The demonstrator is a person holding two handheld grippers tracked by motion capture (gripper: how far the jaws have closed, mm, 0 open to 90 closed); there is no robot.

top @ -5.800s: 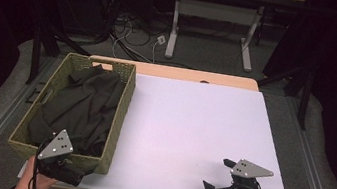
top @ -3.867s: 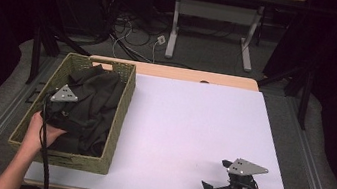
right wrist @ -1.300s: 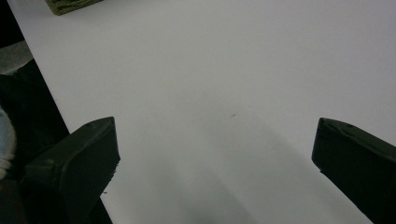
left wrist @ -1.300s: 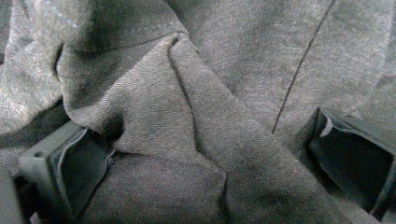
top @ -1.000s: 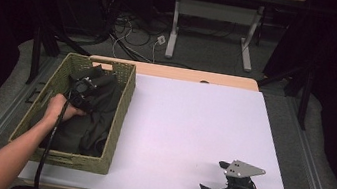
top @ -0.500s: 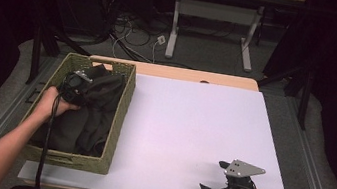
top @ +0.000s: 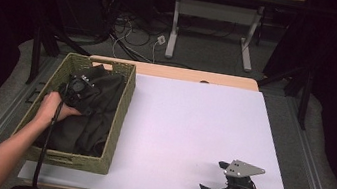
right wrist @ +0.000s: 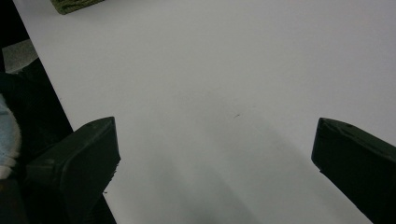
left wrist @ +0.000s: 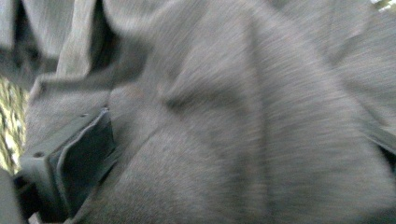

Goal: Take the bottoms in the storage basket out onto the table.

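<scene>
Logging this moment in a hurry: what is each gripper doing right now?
Left gripper: jaws have just been opening, wide apart, dark cloth bunched between them in the basket.
Right gripper: open, holding nothing, low over the white table.

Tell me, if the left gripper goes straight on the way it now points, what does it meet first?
Most likely the dark cloth in the woven basket. The left gripper points down into it, jaws just opened, and folds lie right ahead; whether they already touch is unclear.
</scene>
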